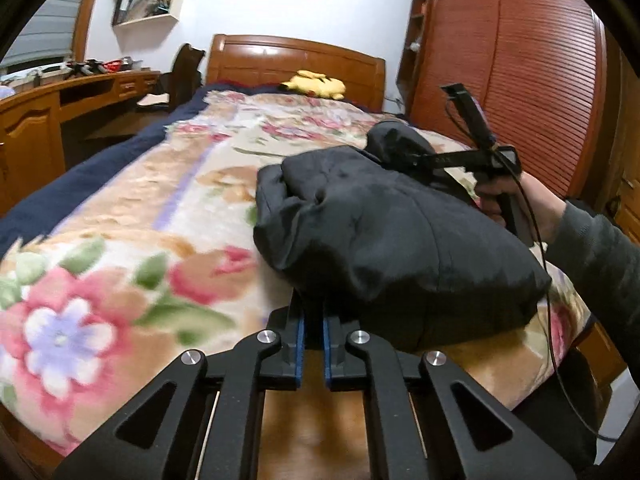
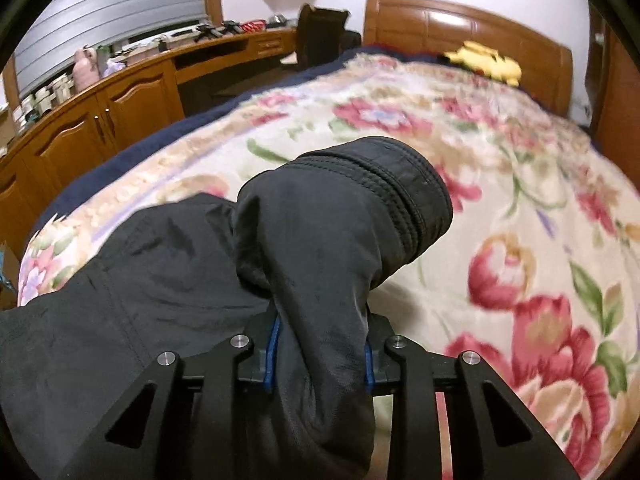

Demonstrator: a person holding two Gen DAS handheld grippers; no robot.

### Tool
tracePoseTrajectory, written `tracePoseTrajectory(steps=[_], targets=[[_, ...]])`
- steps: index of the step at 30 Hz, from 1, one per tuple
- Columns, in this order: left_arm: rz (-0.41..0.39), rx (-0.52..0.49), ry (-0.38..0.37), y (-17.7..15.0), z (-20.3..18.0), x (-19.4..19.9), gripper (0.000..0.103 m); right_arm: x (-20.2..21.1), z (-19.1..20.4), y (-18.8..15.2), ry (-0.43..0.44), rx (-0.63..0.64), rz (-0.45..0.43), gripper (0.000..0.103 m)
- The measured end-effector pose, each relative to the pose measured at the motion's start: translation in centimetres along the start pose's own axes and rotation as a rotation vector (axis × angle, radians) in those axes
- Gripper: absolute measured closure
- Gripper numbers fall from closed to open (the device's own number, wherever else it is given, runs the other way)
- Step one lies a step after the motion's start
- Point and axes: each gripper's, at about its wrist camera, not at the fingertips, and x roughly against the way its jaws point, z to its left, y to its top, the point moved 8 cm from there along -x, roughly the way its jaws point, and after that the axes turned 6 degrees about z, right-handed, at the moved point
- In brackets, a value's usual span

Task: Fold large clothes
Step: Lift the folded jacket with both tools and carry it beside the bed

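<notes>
A black padded jacket (image 1: 384, 232) lies bunched on the floral blanket (image 1: 132, 240) of the bed. My left gripper (image 1: 314, 308) is at the jacket's near lower edge; its blue pads stand a narrow gap apart and the tips are hidden under the fabric, so I cannot tell whether it holds cloth. My right gripper (image 1: 404, 152) reaches in from the right at the jacket's far side. In the right wrist view my right gripper (image 2: 320, 332) is shut on the jacket's sleeve (image 2: 340, 220), whose ribbed cuff (image 2: 404, 184) sticks out ahead over the blanket (image 2: 520, 200).
A wooden headboard (image 1: 296, 60) and a yellow plush toy (image 1: 316, 84) are at the far end of the bed. A wooden desk (image 1: 72, 96) runs along the left. A wooden wardrobe (image 1: 520, 60) stands on the right. The person's hand and arm (image 1: 560, 220) hold the right gripper.
</notes>
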Motion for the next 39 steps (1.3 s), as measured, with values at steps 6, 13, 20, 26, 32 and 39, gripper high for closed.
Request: tracePoseTrajectory(steps=[6, 13, 20, 26, 32, 39], targets=[[-0.051, 0.043, 0.079, 0.6, 6.0, 3.1, 0.097, -0.8, 5.2, 2.3, 0.022, 0.05, -0.039, 0.073], [-0.101, 0.077, 0.225, 2.0, 14.0, 7.0, 0.097, -3.8, 14.5, 7.2, 0.054, 0.169, -0.052, 0.074], [-0.132, 0.154, 0.426, 1.4, 23.8, 11.2, 0.097, -7.3, 25.9, 12.4, 0.098, 0.286, -0.092, 0.074], [-0.135, 0.268, 0.513, -2.4, 29.3, 13.2, 0.098, -9.9, 33.0, 14.6, 0.16, 0.344, -0.14, 0.073], [-0.096, 0.274, 0.532, -4.8, 29.5, 12.3, 0.098, -13.7, 32.0, 13.2, 0.11, 0.238, -0.074, 0.06], [-0.135, 0.315, 0.533, -4.8, 29.3, 13.6, 0.063, -13.5, 29.3, 9.8, 0.104, 0.254, -0.08, 0.037]])
